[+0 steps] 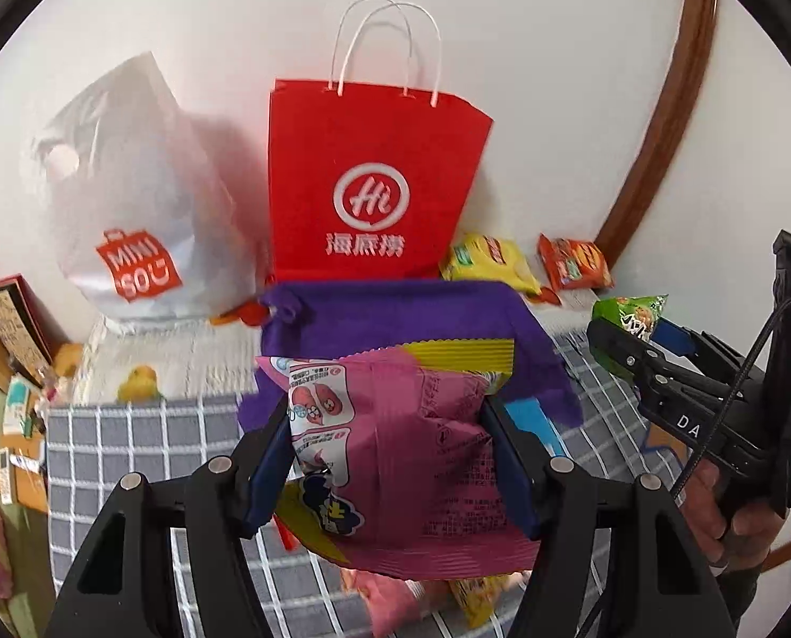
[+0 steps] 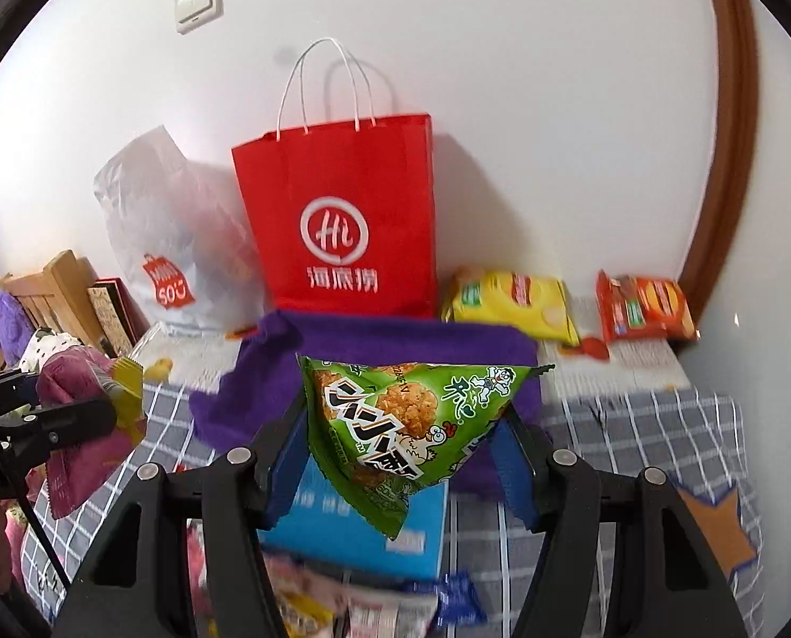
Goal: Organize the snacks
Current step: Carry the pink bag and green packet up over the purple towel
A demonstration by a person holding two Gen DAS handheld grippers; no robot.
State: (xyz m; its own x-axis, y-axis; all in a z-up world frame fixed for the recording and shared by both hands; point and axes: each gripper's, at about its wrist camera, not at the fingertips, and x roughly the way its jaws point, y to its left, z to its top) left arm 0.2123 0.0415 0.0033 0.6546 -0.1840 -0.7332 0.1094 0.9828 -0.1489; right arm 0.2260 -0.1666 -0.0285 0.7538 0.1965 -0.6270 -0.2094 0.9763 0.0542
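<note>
I have the left gripper [image 1: 390,457] clamped on a crinkly pink foil snack packet [image 1: 401,457] and the right gripper [image 2: 401,457] clamped on a green foil rice-cracker packet [image 2: 395,425], both lifted clear toward the purple felt bag [image 2: 395,345] at twelve o'clock, likely for dropping in.

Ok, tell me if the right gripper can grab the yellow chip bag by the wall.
Probably not yet: the right gripper is shut on a green snack packet. The yellow chip bag itself lies uncovered.

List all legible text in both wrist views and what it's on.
"Hi" with "海底捞" below: red paper bag.
"MINI SOU": orange logo on white plastic bag.
"DA": right gripper body, seen from left wrist.
Large Chinese characters on green snack packet: partly hidden, not readable.
Fine print on pink snack packet, yellow chip bag, orange snack pack: too small or blurred.
</note>
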